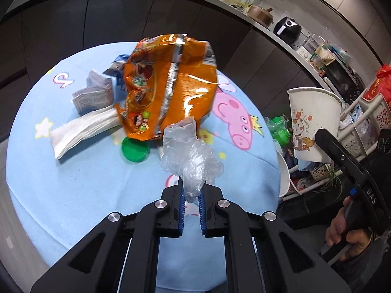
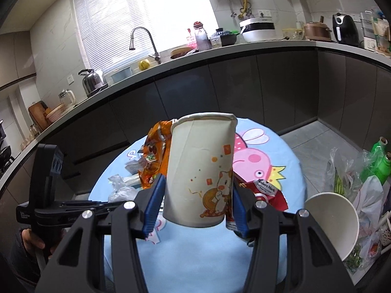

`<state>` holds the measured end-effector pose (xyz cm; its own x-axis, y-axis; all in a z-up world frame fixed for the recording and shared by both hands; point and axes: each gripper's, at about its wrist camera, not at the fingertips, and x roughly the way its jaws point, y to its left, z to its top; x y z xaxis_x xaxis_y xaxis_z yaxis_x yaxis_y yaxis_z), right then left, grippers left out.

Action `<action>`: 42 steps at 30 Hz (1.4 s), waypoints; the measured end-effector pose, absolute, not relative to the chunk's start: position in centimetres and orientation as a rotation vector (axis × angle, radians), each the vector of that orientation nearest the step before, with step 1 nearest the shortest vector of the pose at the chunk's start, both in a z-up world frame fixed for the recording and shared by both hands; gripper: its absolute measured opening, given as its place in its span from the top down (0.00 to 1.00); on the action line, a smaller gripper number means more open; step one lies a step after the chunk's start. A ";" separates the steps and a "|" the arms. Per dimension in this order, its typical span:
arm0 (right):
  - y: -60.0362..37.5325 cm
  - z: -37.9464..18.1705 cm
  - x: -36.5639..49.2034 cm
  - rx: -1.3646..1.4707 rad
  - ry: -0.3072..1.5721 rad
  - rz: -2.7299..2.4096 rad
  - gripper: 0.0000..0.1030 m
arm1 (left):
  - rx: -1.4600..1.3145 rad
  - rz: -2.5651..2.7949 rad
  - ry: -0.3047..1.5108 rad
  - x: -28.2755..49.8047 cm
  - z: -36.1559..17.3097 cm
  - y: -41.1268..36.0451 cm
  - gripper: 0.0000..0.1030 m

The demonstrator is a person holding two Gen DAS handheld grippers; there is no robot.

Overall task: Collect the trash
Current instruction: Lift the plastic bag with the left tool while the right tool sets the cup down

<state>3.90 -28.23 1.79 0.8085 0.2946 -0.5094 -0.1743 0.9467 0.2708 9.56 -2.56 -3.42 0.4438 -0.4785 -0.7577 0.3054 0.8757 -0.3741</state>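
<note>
My left gripper (image 1: 191,199) is shut on a crumpled clear plastic wrap (image 1: 190,156) and holds it above the round table with the blue cartoon cloth (image 1: 73,190). An orange snack bag (image 1: 168,83), white napkins (image 1: 83,129), a green lid (image 1: 134,150) and folded paper packets (image 1: 94,95) lie on the table. My right gripper (image 2: 195,202) is shut on a white paper cup (image 2: 200,171) with a cartoon print, held upright above the table; the cup also shows at the right in the left wrist view (image 1: 310,122).
A white bowl (image 2: 332,222) sits at the table's right edge, next to plastic bags and green bottles (image 2: 374,166). A red packet (image 2: 266,193) lies on the cloth behind the cup. Dark kitchen cabinets (image 2: 220,85) and a crowded counter curve behind the table.
</note>
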 end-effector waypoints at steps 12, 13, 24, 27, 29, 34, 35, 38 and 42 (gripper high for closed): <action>-33.3 2.2 1.4 0.279 0.527 0.167 0.50 | -0.110 -0.608 0.958 8.7 -1.1 -8.4 0.92; -33.6 2.1 1.1 0.278 0.520 0.167 0.50 | -0.103 -0.618 0.956 8.6 -1.0 -9.0 0.92; -37.2 1.0 -0.1 0.323 0.511 0.106 0.50 | -0.046 -0.682 0.968 8.8 -0.9 -14.0 0.91; -38.9 0.5 -0.5 0.342 0.512 0.068 0.50 | -0.029 -0.705 0.973 8.9 -1.0 -15.4 0.91; -39.8 0.1 -0.7 0.351 0.515 0.049 0.50 | -0.017 -0.719 0.976 9.1 -1.0 -16.4 0.91; -41.9 -1.4 -1.0 0.399 0.533 0.010 0.50 | 0.017 -0.755 0.984 9.3 -1.2 -19.0 0.91; -42.1 -1.7 -1.0 0.405 0.536 0.006 0.50 | 0.025 -0.758 0.986 9.3 -1.4 -19.4 0.91; -42.3 -1.8 -0.8 0.412 0.536 0.019 0.50 | 0.041 -0.752 0.991 9.4 -1.6 -20.1 0.91; -40.5 -1.7 0.7 0.418 0.544 0.101 0.50 | 0.028 -0.694 0.985 10.2 -1.7 -18.5 0.91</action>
